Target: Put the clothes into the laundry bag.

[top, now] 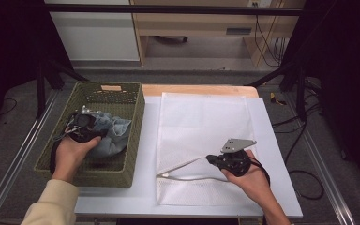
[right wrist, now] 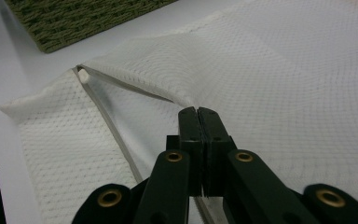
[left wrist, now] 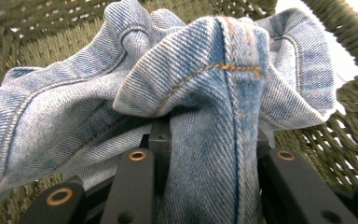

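- While the left tongs [top: 85, 123] pinch a fold of the jeans [left wrist: 214, 93], the denim sits bunched inside the basket [top: 136, 136] at the table's nine o'clock side.
- Right tongs [right wrist: 198, 114], jaws pressed together, nip the mesh bag [top: 201, 122] at its opening edge.
- Bag lies flat on the table [top: 145, 154], from centre toward three o'clock.

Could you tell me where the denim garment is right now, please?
In the high view, the denim garment sits inside the green woven basket at the table's left, clamped by the left hand-held gripper.
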Tool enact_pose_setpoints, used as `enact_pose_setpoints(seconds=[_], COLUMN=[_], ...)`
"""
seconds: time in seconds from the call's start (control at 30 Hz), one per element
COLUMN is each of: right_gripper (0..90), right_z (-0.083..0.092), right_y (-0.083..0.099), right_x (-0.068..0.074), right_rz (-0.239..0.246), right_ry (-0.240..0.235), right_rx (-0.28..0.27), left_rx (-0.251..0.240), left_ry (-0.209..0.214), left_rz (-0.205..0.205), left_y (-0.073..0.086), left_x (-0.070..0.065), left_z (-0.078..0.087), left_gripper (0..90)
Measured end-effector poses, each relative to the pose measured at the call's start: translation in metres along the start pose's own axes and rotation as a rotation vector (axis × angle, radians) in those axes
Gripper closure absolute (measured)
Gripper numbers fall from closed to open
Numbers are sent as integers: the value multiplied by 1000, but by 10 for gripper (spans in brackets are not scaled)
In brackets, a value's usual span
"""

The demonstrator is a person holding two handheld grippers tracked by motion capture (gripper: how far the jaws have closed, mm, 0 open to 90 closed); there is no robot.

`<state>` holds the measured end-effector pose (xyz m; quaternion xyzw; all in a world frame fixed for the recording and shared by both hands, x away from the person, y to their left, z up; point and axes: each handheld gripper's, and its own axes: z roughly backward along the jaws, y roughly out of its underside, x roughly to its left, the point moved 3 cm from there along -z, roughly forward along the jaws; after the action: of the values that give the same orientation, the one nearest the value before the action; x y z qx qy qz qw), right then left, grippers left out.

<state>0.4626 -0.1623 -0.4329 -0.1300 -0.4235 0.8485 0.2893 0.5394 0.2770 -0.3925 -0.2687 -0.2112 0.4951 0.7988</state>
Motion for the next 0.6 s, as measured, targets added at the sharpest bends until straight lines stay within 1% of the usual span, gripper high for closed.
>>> enact_pose_setpoints(seconds=[0.07, 0.1, 0.17, 0.2, 0.33, 0.43, 0.6], right_gripper=[895, 895, 895, 895, 895, 895, 896], right_z=[0, 0, 0, 1, 1, 0, 0], right_y=[1, 1, 1, 1, 1, 2, 2], right_x=[1, 1, 0, 0, -1, -1, -2], right_rz=[0, -1, -3, -7, -8, -9, -20], right_ry=[-1, -1, -2, -1, -1, -1, 4], right_rx=[6, 5, 5, 3, 3, 3, 2], left_rx=[-20, -25, -37, -35, -65, -83, -138], left_ry=[5, 11, 7, 7, 7, 4, 7], left_rz=[8, 18, 26, 20, 33, 36, 53], left_y=[0, 1, 1, 2, 1, 0, -5], left_x=[2, 3, 5, 6, 8, 10, 13], left_z=[3, 4, 5, 7, 11, 16, 33], left_gripper=[658, 659, 661, 661, 663, 665, 667])
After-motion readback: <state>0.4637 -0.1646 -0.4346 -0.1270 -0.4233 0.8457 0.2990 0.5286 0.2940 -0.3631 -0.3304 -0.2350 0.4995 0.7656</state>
